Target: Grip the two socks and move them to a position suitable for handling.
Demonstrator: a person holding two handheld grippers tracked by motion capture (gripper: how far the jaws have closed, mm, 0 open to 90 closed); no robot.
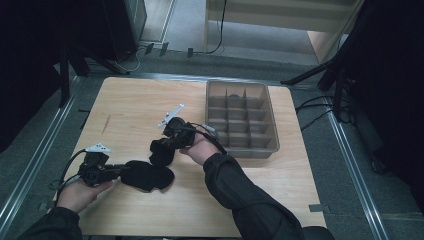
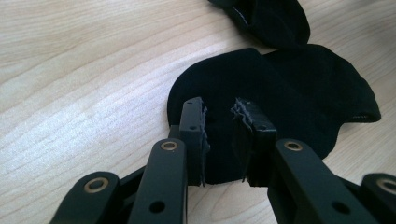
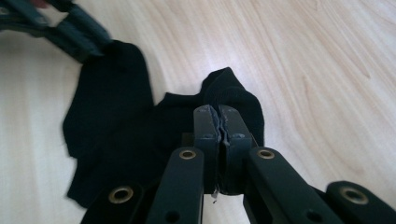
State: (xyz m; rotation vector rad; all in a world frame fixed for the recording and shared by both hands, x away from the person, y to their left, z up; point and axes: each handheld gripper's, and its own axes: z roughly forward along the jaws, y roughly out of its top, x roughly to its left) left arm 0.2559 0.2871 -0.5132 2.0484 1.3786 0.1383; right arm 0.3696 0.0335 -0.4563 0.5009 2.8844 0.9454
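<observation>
Two black socks [image 1: 147,175] lie on the desk [image 1: 130,105] near its front-left corner, overlapping, and I am working them from both ends. My left gripper [image 1: 107,173] sits at the near-left end of the larger sock, low to the wood; in the left gripper view its jaws stand a little apart with the sock's edge [image 2: 224,140] between the frayed pads — whether they truly bite the cloth I cannot tell, but I judge it is there to anchor that end. My right gripper [image 1: 161,145] has its jaws pressed together on a fold of the other sock [image 3: 229,93], pinching the fabric so it bunches up around the tips; I hold it that way, I think, so that the sock can be drawn over its partner for pairing or folding. Towards the desk's far-right corner stands a grey divided organiser tray [image 1: 272,125], its grid of small compartments all empty as far as I can see — most likely where the socks are meant to end up, well apart from them now.
</observation>
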